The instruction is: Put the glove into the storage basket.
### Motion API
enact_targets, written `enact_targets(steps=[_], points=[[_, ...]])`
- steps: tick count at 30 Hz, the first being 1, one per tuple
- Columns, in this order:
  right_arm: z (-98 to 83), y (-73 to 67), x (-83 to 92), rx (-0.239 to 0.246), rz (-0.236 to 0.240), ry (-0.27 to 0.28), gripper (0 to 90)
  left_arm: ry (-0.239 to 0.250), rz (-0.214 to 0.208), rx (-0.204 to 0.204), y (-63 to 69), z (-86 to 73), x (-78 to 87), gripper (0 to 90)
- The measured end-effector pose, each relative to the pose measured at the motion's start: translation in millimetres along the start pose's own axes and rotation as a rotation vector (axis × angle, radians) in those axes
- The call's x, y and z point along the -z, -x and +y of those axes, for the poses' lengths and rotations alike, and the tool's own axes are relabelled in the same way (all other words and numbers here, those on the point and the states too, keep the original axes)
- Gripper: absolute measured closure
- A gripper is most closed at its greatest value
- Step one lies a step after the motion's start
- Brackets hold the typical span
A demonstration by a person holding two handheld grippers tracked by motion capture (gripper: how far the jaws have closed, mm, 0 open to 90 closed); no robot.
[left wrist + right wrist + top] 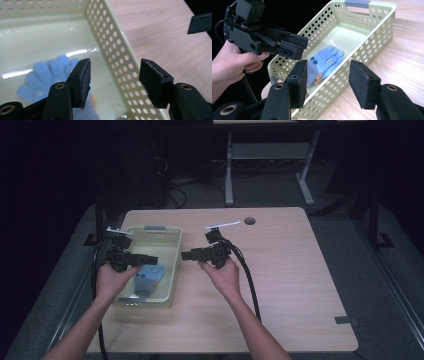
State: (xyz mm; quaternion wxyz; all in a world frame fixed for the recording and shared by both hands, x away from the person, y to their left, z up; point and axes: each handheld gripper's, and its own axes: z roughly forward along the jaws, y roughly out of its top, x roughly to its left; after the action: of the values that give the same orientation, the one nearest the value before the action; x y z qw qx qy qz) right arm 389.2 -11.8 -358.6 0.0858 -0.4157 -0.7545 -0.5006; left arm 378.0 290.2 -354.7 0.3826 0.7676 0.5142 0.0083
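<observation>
The blue glove (324, 62) lies flat on the floor of the basket (372, 37), near the end closest to the person. It looks soft & floppy, very light, prob. knit, so it will bend and hang down when picked up. It won't break. It's not slippery; the fuzzy cloth should catch on the pads. Best spot to grab, I think: pinch the thick cuff end or the middle of the palm, not one thin finger, which could slip out.

The basket has holes in its walls & looks like light plastic, so it may slide if bumped.

The left gripper (150, 260) hangs over the basket, jaws apart, nothing between them. The right gripper (187, 255) is just beside the basket over the table (300, 270), jaws apart too, nothing held.
</observation>
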Motion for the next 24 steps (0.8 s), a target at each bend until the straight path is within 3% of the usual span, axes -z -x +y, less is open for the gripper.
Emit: enact_targets(steps=[16,24], points=[[0.8,8.7,19.1,0.0,-0.006,0.0,38.9,0.06,-0.058,-0.038,25.8,8.9,-1.6,29.6],[0.1,14.6,31.0,-0.004,-0.024,0.003,36.7,0.08,-0.089,-0.033,36.1,10.7,-5.9,27.6]])
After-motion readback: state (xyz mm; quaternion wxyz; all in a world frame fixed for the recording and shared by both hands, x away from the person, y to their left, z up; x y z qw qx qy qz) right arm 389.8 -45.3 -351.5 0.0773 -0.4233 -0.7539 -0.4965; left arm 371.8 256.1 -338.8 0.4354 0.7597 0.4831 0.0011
